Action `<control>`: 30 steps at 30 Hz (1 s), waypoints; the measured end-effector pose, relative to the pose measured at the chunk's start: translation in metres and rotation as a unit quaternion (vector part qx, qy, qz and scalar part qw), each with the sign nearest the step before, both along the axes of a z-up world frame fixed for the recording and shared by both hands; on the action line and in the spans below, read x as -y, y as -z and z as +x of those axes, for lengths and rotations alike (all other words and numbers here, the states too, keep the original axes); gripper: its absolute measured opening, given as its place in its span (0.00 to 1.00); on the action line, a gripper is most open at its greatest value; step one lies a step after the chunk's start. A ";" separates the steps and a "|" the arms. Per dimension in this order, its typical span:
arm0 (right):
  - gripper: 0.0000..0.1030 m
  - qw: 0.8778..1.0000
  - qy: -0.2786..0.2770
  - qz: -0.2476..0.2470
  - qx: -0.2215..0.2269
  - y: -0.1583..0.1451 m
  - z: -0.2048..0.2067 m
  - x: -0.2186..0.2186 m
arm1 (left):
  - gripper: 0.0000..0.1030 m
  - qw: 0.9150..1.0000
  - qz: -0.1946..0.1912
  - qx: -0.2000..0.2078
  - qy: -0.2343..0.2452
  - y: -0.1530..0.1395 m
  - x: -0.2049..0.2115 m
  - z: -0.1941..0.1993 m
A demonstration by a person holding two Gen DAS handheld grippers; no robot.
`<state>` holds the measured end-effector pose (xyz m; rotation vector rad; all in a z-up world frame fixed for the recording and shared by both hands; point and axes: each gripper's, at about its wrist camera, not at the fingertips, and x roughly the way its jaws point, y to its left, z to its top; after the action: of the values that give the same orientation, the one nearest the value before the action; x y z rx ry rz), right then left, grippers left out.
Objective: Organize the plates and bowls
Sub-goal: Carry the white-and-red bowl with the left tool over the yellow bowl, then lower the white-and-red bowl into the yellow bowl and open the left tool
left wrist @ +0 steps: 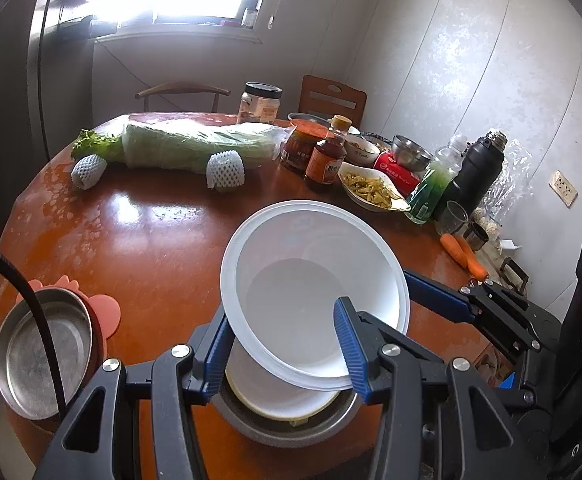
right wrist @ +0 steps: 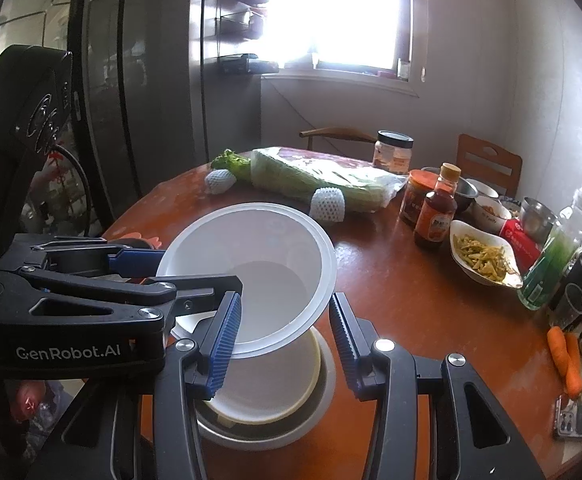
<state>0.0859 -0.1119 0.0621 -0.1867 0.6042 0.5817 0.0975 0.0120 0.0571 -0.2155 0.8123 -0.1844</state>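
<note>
Left claw [left wrist: 287, 354]: clamped on the near-left wall of the white bowl [left wrist: 315, 292], one pad inside, one outside.
Right claw [right wrist: 285, 344]: gripping the same bowl's rim from its right side, one blue pad inside, the other outside; seen from the left wrist, its blue finger touches the rim.
White bowl: tilted, held between both claws, above and touching the stack below.
Stack: a cream bowl [left wrist: 279, 398] nested in a steel bowl [left wrist: 291, 426], right under the claws on the worktop [left wrist: 163, 248].
Steel dish [left wrist: 39, 352]: left of the left claw, on an orange mat [left wrist: 103, 308].
Cabbage [left wrist: 195, 144]: far ahead, wrapped, lying across the worktop.
Bottles, jars, dish of food [left wrist: 371, 190]: ahead and right, well apart.
Carrots [right wrist: 567, 356]: right of the right claw, near the edge.
</note>
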 end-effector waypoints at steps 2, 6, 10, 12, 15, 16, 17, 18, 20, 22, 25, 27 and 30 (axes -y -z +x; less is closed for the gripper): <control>0.47 1.000 -0.001 0.000 -0.001 0.002 -0.004 0.000 | 0.48 1.000 -0.001 0.000 0.000 0.002 0.000 -0.003; 0.47 1.000 -0.001 -0.001 -0.002 0.007 -0.008 -0.001 | 0.48 1.000 -0.003 -0.002 0.000 0.008 -0.001 -0.009; 0.47 1.000 -0.001 -0.001 -0.003 0.012 -0.014 -0.001 | 0.48 1.000 -0.001 -0.005 0.003 0.014 0.000 -0.013; 0.47 1.000 -0.001 -0.001 -0.006 0.015 -0.016 0.000 | 0.48 1.000 -0.002 -0.008 0.003 0.017 0.000 -0.014; 0.47 1.000 -0.001 -0.002 -0.007 0.019 -0.019 0.001 | 0.48 1.000 0.001 -0.009 0.003 0.020 0.002 -0.016; 0.47 1.000 -0.001 -0.002 -0.007 0.020 -0.019 0.001 | 0.48 1.000 0.001 -0.010 0.003 0.021 0.002 -0.017; 0.47 1.000 -0.002 -0.002 -0.008 0.021 -0.020 0.001 | 0.48 1.000 0.002 -0.011 0.003 0.022 0.003 -0.018; 0.47 1.000 -0.002 -0.003 -0.009 0.022 -0.020 0.001 | 0.48 1.000 0.002 -0.011 0.003 0.024 0.003 -0.018; 0.47 1.000 -0.003 -0.003 -0.012 0.025 -0.020 0.003 | 0.48 1.000 0.002 -0.014 0.004 0.027 0.004 -0.018; 0.47 1.000 -0.004 -0.005 -0.014 0.027 -0.021 0.003 | 0.48 1.000 0.002 -0.017 0.005 0.030 0.005 -0.018; 0.47 1.000 -0.003 -0.005 -0.019 0.032 -0.020 0.006 | 0.48 1.000 0.006 -0.020 0.006 0.033 0.009 -0.017; 0.47 1.000 -0.002 -0.005 -0.020 0.035 -0.020 0.007 | 0.48 1.000 0.010 -0.023 0.007 0.036 0.012 -0.017; 0.47 1.000 -0.001 -0.005 -0.023 0.039 -0.019 0.010 | 0.48 1.000 0.014 -0.025 0.009 0.040 0.015 -0.016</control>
<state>0.0666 -0.1218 0.0231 -0.1829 0.6517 0.5868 0.0810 -0.0030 0.0175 -0.1877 0.8663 -0.1856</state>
